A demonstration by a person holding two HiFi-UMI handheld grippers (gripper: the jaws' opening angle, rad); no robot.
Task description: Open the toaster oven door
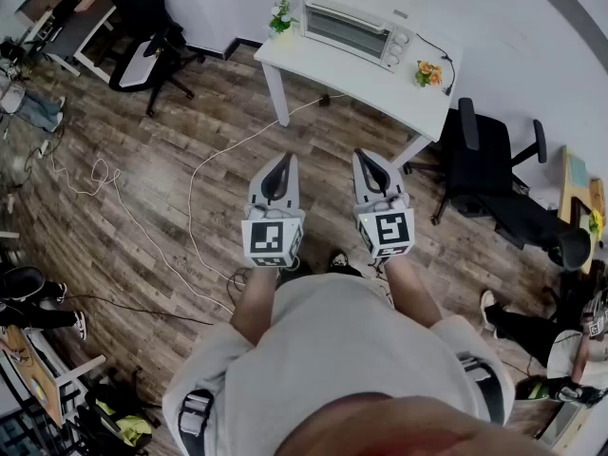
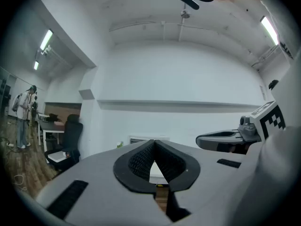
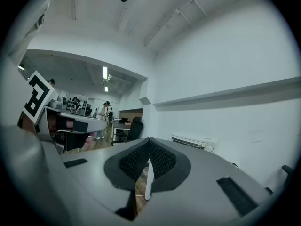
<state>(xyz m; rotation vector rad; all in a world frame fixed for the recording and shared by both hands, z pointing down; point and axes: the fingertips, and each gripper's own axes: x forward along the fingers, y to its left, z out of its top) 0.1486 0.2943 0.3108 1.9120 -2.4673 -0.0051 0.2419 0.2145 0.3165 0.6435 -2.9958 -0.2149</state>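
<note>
Holding both arms out level, you have left claw (image 1: 284, 160) and right claw (image 1: 365, 156) pressed together, empty. Toaster oven (image 1: 353, 28) on worktop (image 1: 380, 85) well ahead, long axis along wall, door facing you.

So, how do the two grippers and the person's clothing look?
Both the left gripper and the right gripper are light grey, tapering to a point, with black ribbed pads inside the jaws. Each carries a white cube with black square markers at its rear. No cables show on them. The person wears a pale short-sleeved shirt with dark straps at the shoulders.
</note>
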